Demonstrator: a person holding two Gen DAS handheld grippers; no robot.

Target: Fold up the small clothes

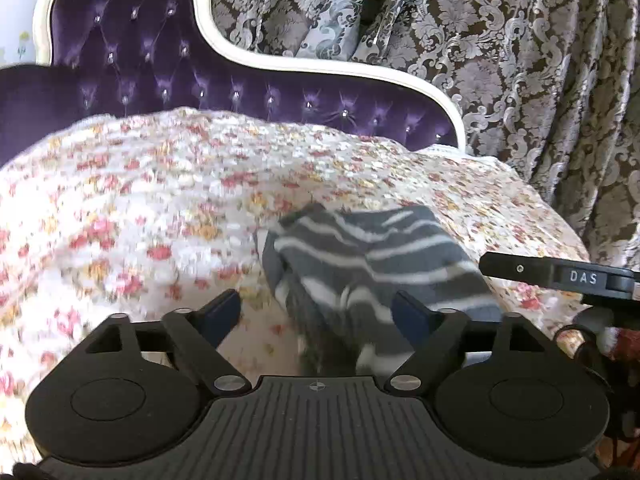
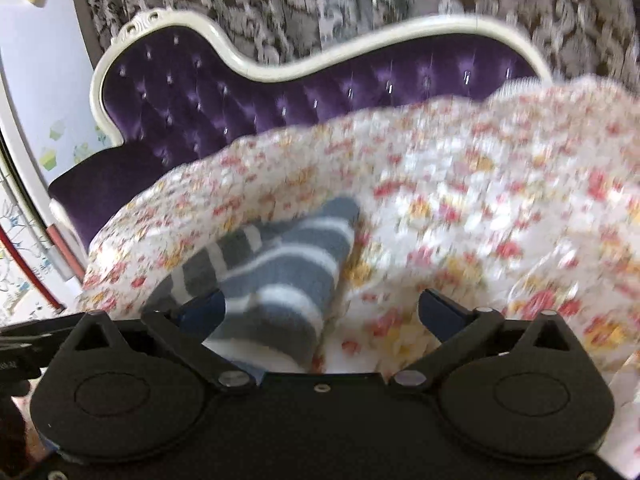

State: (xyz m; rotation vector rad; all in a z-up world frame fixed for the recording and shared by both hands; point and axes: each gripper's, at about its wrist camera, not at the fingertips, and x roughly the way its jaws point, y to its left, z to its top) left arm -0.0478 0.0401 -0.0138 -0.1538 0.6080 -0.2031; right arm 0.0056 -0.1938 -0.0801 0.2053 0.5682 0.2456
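A small grey garment with white stripes (image 1: pixel 384 256) lies folded in a bundle on the floral bedspread (image 1: pixel 140 208). My left gripper (image 1: pixel 318 310) is open just in front of it, with the cloth's near edge between the jaws, closer to the right finger; neither pad presses on it. In the right wrist view the same garment (image 2: pixel 280 276) lies by the left finger of my right gripper (image 2: pixel 322 304), which stands wide open and grips nothing. One finger (image 1: pixel 520 269) of the right gripper reaches in from the right edge of the left wrist view.
A purple tufted headboard with a white frame (image 1: pixel 240 92) rises behind the bed. Patterned brown-and-silver curtains (image 1: pixel 520 80) hang behind and to the right. A pale wall with stickers (image 2: pixel 48 80) is on the left. Both views are motion-blurred.
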